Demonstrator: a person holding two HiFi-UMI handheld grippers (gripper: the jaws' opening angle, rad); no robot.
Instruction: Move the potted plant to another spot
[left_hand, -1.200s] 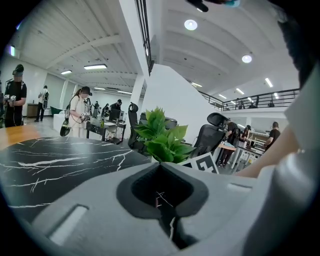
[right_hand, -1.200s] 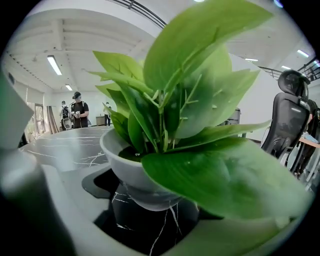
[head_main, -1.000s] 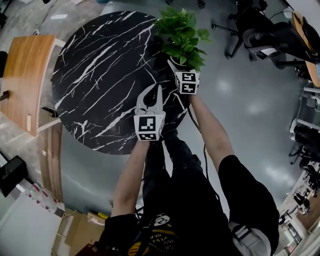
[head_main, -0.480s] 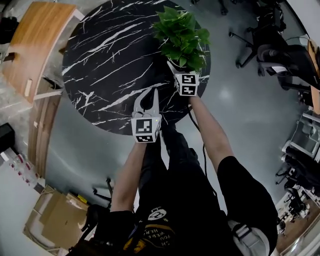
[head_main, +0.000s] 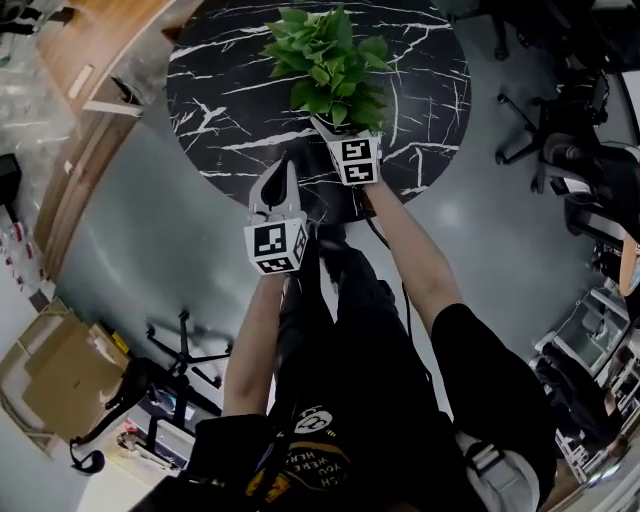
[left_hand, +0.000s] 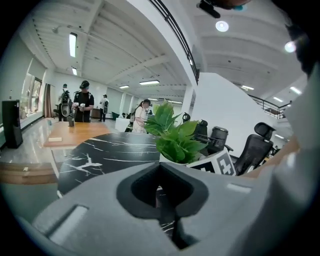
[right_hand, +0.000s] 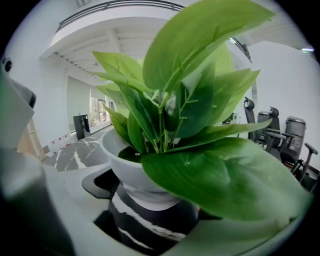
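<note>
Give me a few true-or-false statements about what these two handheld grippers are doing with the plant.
1. The right gripper is closed on the white pot of the potted plant. True.
2. The left gripper grips a leaf. False: its jaws are together on nothing, clear of the plant.
3. The round table is black with white veins. True.
4. The plant bears red flowers. False: only green leaves show.
</note>
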